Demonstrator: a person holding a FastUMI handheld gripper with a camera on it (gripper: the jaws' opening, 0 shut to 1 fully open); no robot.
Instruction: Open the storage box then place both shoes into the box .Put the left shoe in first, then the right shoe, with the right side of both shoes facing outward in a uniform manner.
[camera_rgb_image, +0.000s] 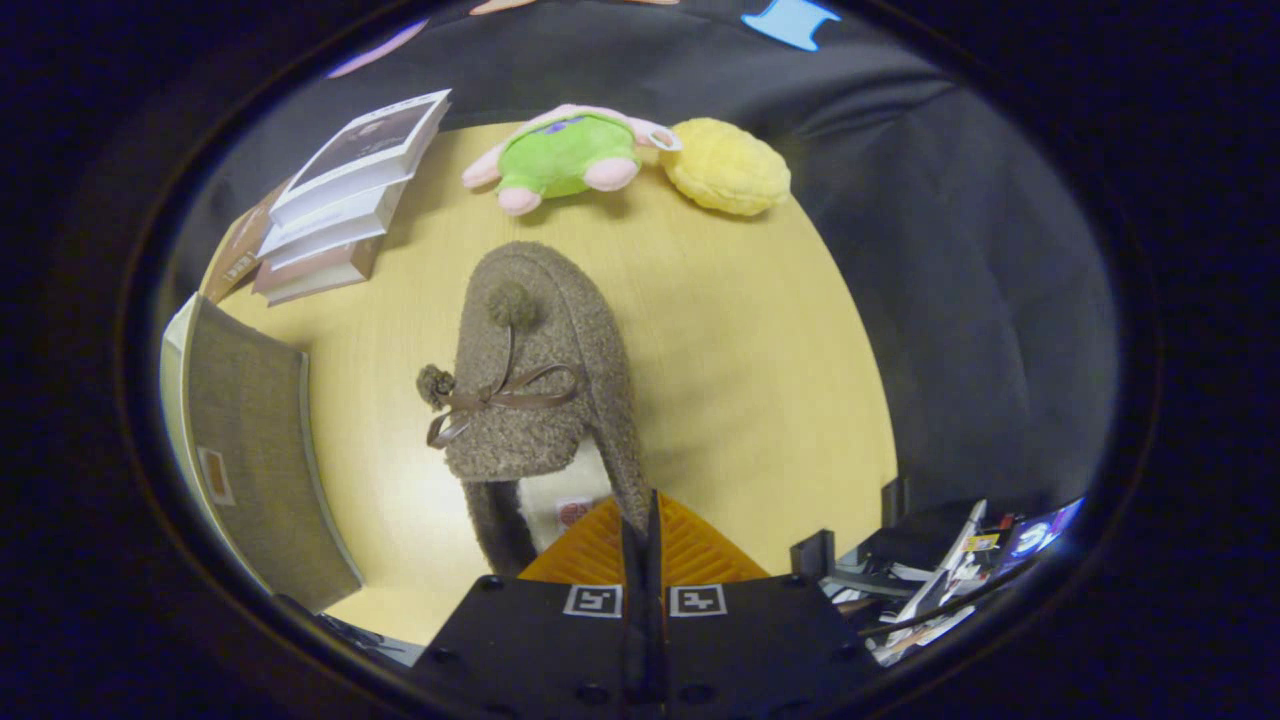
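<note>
Gripper view: gripper (645, 520) fingers pressed together on the heel rim of a brown fuzzy slipper (540, 370), pinching its right collar edge. Slipper points away, toe toward the far counter (760, 340) edge; ribbon bow (500, 400) with two pom-poms on top. Storage box (250, 450) stands left of the slipper, its lid looks swung up. Book stack (345, 195) far left, green plush toy (565, 155) and yellow plush (728, 166) beyond the slipper.
</note>
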